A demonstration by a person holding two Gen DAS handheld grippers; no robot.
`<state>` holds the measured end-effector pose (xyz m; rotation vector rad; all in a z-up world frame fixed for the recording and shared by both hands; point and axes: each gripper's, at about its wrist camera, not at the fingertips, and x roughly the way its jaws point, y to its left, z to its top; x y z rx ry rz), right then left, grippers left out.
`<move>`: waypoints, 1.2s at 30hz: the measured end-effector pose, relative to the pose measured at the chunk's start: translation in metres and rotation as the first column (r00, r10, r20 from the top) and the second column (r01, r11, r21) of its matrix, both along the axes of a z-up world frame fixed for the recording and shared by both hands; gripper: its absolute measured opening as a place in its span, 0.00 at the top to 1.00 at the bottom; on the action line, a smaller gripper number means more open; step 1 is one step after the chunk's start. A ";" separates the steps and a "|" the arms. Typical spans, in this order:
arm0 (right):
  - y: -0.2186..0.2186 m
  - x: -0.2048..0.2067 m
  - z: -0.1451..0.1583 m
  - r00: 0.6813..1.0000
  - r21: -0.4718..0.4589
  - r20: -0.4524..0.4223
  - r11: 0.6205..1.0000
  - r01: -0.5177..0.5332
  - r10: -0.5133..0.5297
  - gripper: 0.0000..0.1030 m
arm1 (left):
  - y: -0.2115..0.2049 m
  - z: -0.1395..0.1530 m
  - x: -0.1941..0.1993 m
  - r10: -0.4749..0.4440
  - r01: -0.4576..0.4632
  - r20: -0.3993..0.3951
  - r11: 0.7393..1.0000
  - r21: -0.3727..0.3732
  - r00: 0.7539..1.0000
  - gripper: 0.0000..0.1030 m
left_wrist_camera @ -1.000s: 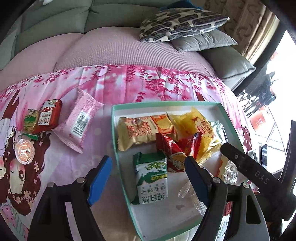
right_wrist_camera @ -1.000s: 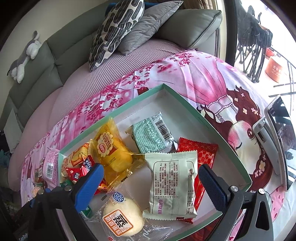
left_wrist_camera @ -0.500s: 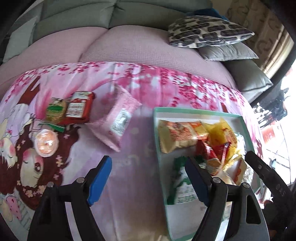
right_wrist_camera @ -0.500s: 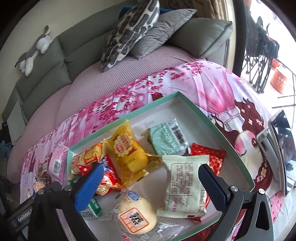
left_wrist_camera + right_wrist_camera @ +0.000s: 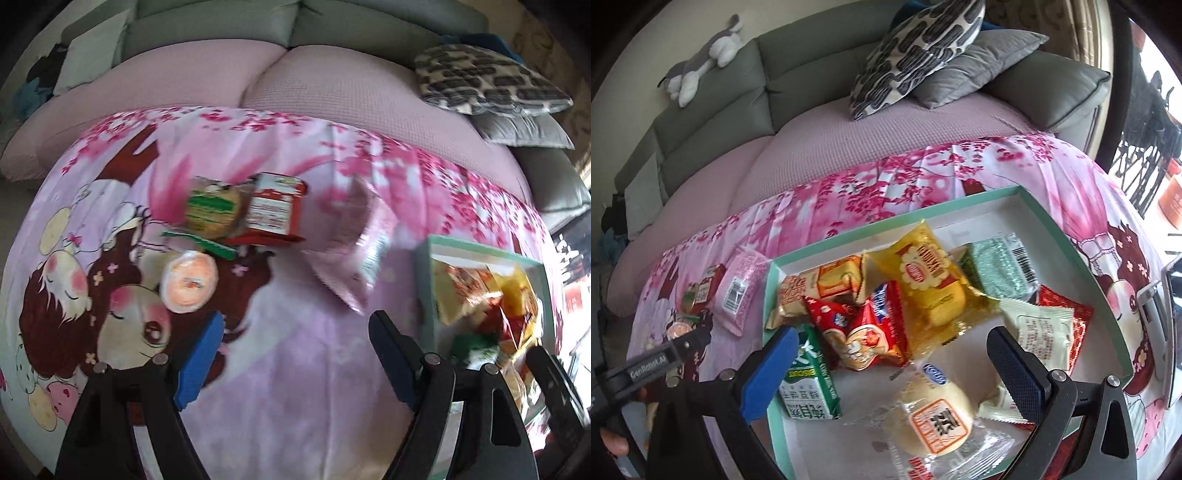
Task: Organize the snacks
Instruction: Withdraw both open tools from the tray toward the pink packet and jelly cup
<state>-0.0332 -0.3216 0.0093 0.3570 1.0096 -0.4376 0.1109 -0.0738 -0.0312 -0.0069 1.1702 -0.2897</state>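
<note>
A teal-rimmed white tray (image 5: 1082,254) on the pink cloth holds several snack packs: a yellow cake pack (image 5: 927,277), a red pack (image 5: 864,332), a green carton (image 5: 809,384) and a wrapped bun (image 5: 934,410). My right gripper (image 5: 890,369) is open and empty above the tray's near part. My left gripper (image 5: 295,354) is open and empty over bare cloth left of the tray (image 5: 424,280). Ahead of it lie a pink packet (image 5: 354,254), a red box (image 5: 273,210), a green-labelled pack (image 5: 212,210) and a round orange cup (image 5: 189,282).
The cloth covers a table in front of a sofa with patterned and grey pillows (image 5: 916,55). A plush toy (image 5: 701,62) lies on the sofa back. A phone on a stand (image 5: 1160,314) is at the table's right edge.
My left gripper has swung left, away from the tray, and faces the loose snacks on the cloth. My right gripper has pulled back and shifted slightly left over the tray.
</note>
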 end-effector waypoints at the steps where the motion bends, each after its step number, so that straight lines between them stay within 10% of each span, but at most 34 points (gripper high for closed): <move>1: 0.003 0.001 0.000 1.000 0.002 0.002 1.000 -0.009 0.009 0.00 | 0.006 0.000 0.003 0.013 -0.013 0.002 1.000 0.003 1.000 0.21; 36: 0.097 0.130 -0.024 0.982 0.095 -0.011 0.978 -0.187 0.189 0.08 | 0.064 -0.049 0.058 0.056 -0.057 -0.012 0.997 -0.043 0.998 0.21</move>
